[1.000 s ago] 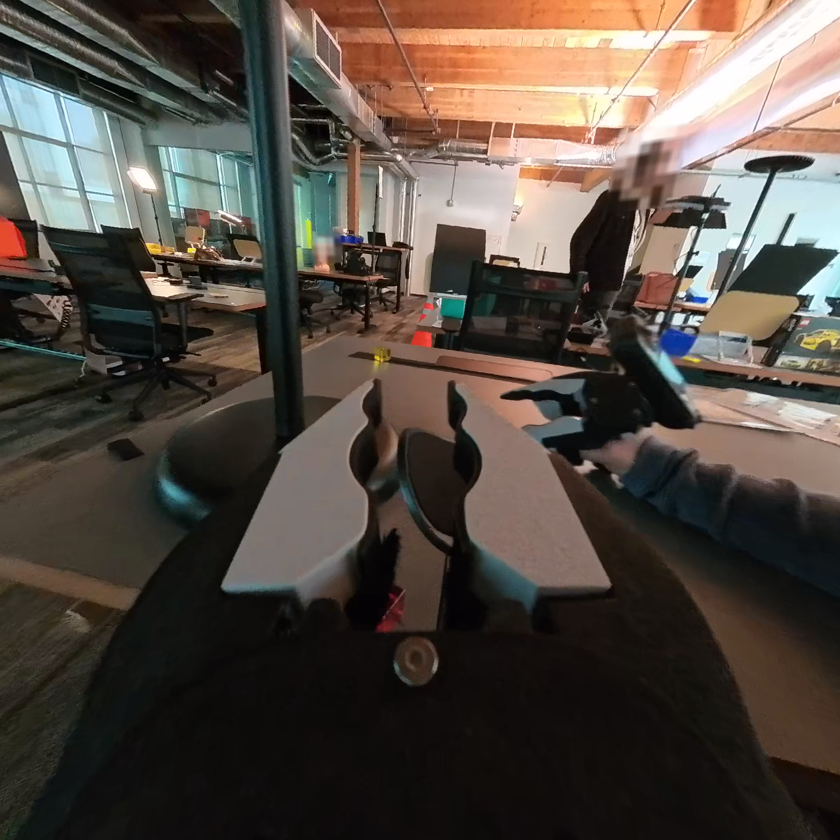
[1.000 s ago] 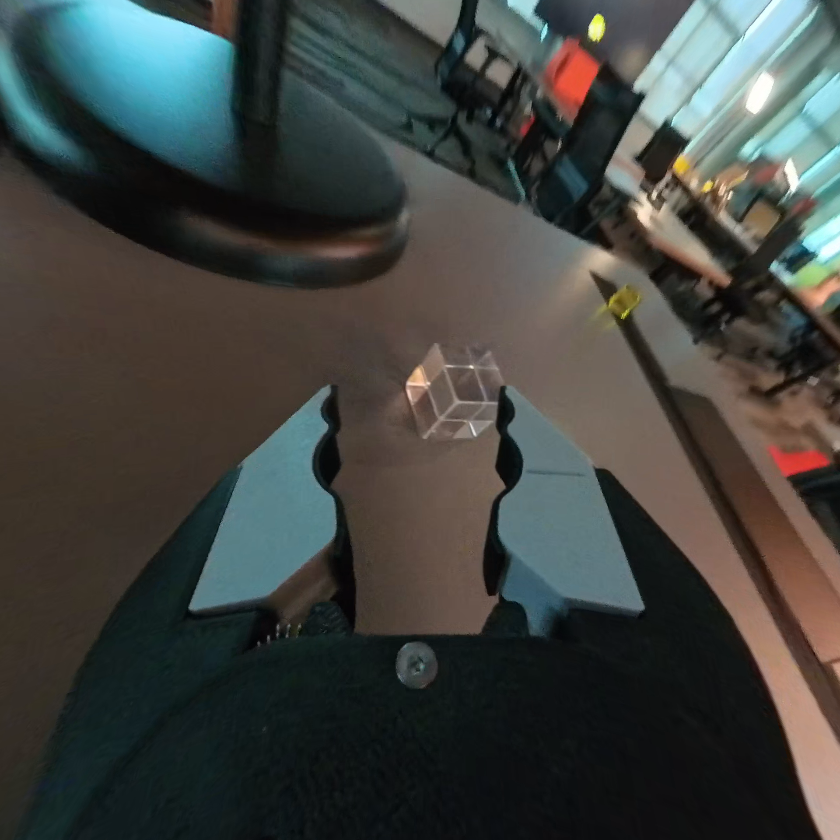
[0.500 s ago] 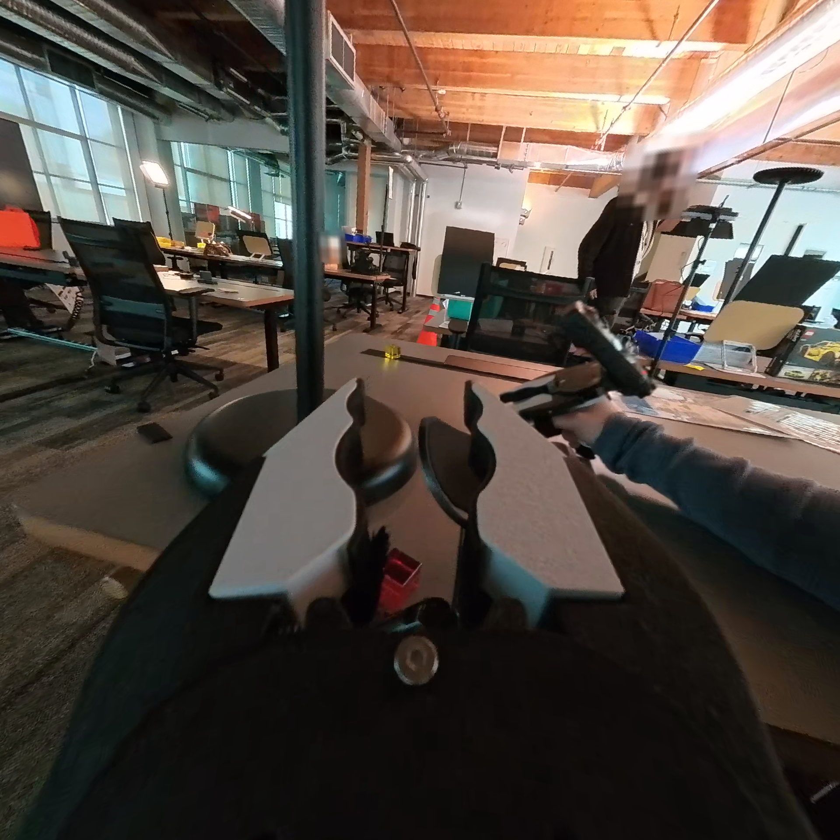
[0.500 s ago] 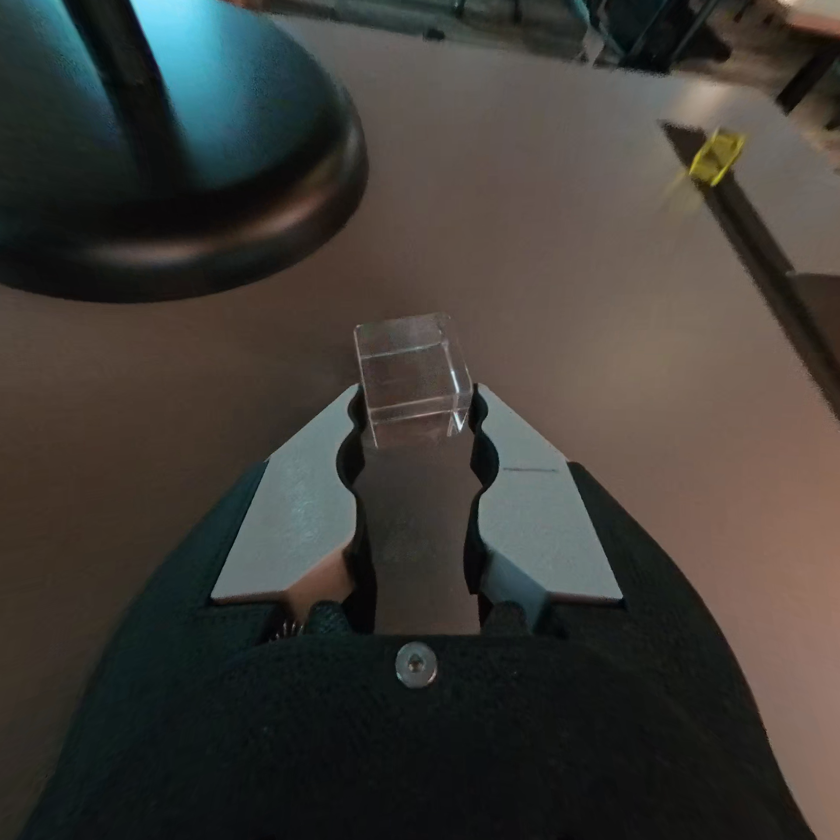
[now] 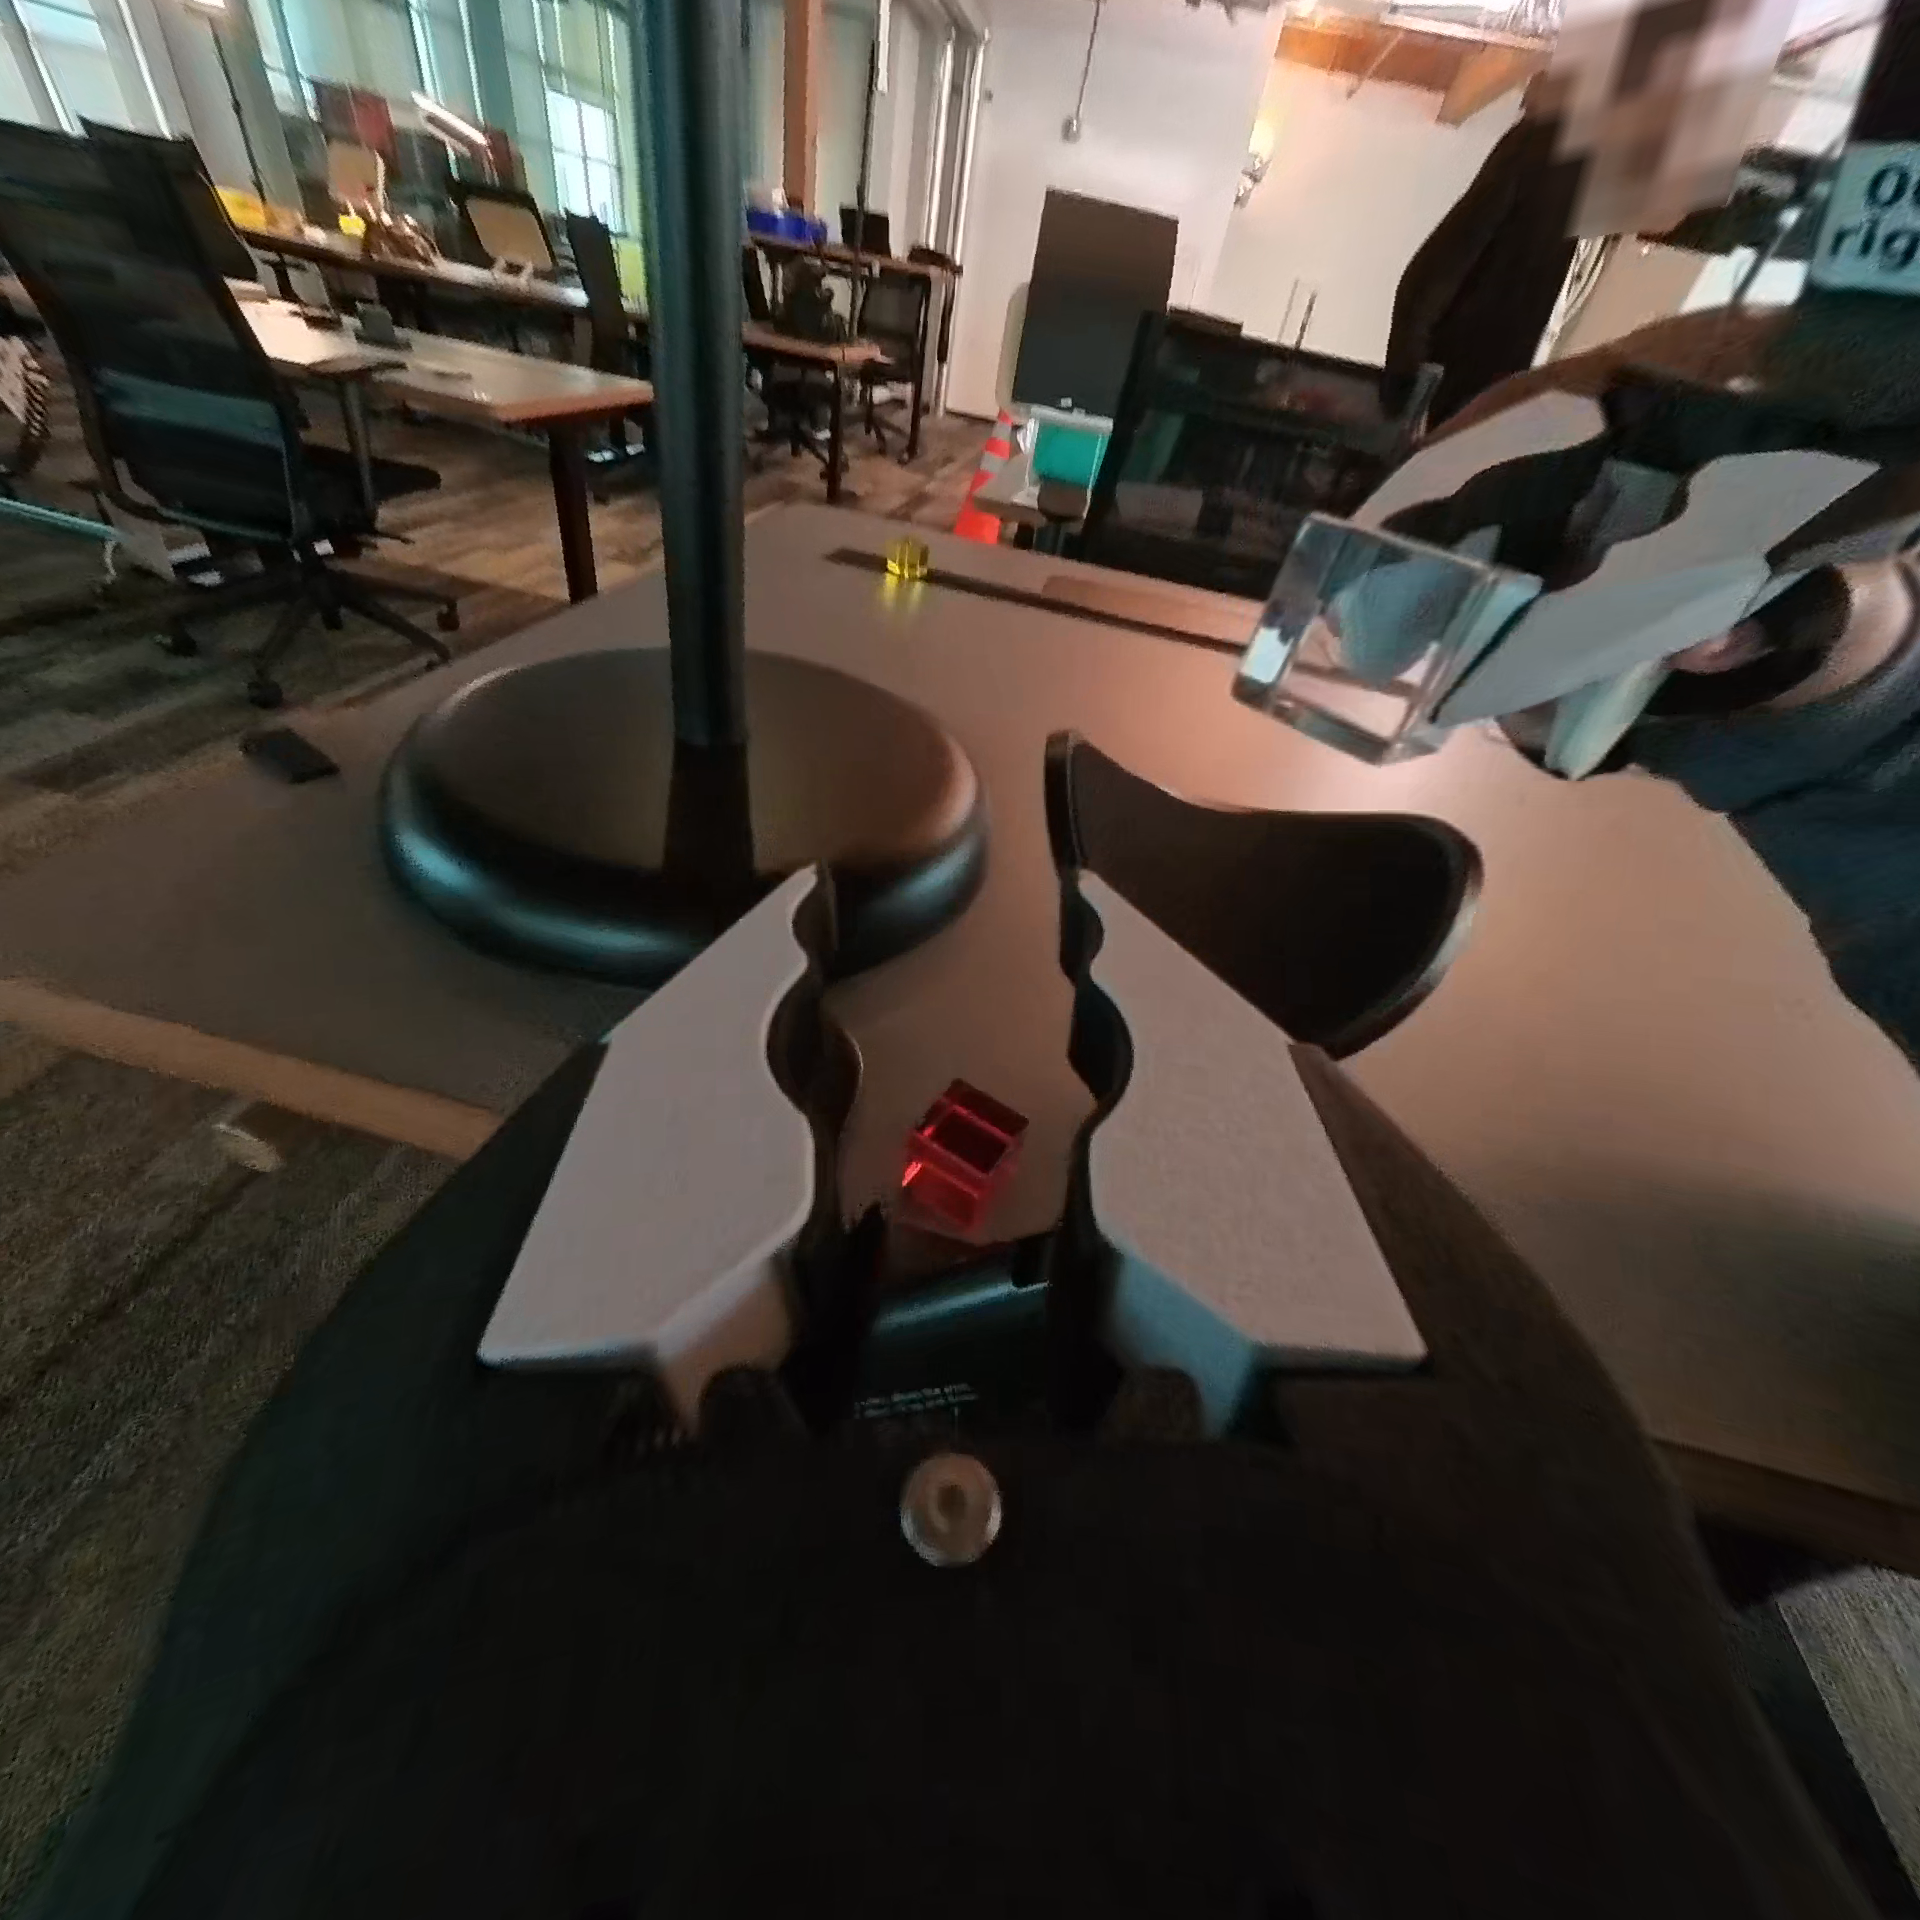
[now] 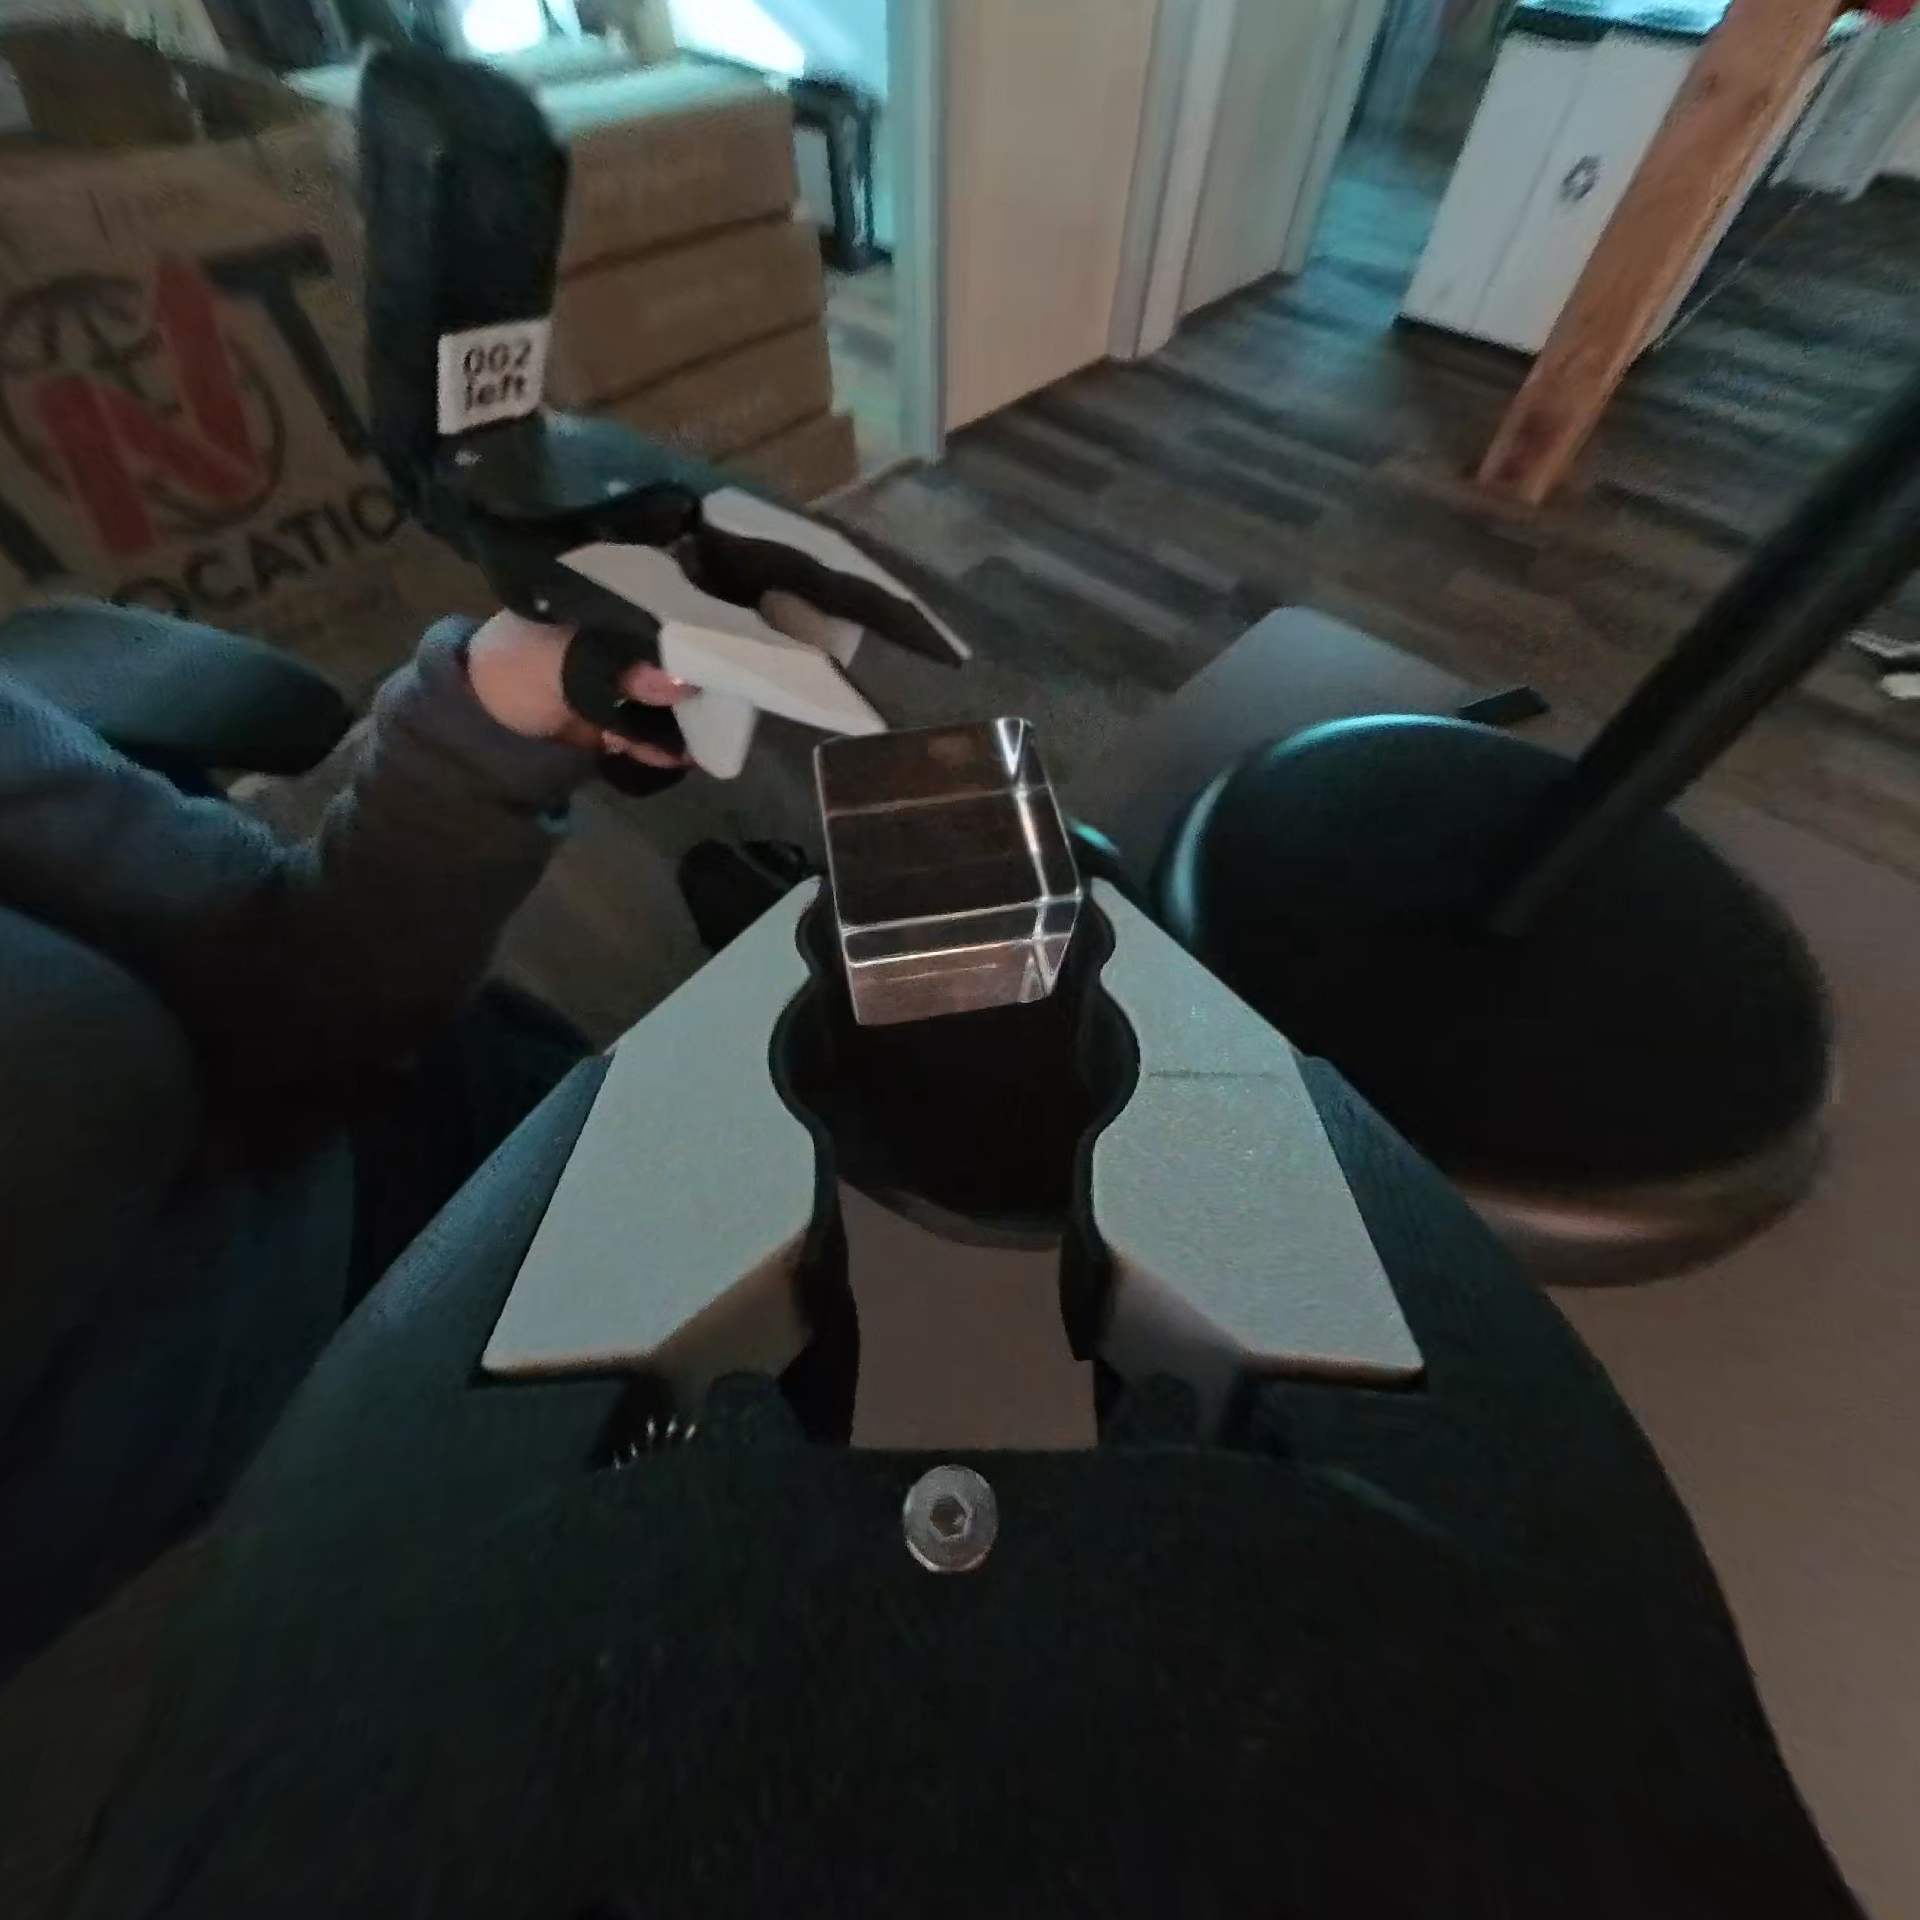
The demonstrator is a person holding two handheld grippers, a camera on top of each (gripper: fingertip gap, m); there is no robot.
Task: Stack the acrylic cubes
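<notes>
My right gripper (image 6: 956,904) is shut on a clear acrylic cube (image 6: 940,883), pinched between its two fingertips and held in the air above the brown table (image 6: 1714,1455). The left wrist view shows the same clear cube (image 5: 1351,644) gripped by my right gripper (image 5: 1413,623) at the upper right. My left gripper (image 5: 940,883) is open and empty, hovering over the table. A small red cube (image 5: 961,1158) lies on the table below, seen through the gap between its fingers. The right wrist view shows my left gripper (image 6: 920,691) with fingers apart. A yellow cube (image 5: 906,556) sits at the table's far side.
A black lamp stand with a round base (image 5: 675,810) and pole stands on the table, also in the right wrist view (image 6: 1455,987). A dark curved object (image 5: 1278,904) lies just beyond my left gripper's right finger. Office chairs (image 5: 208,447) and desks stand behind.
My right gripper shut on the clear cube on the table, lifted it and swung it towards my left gripper. My left gripper opened wider and tipped downward; the red cube now shows under it.
</notes>
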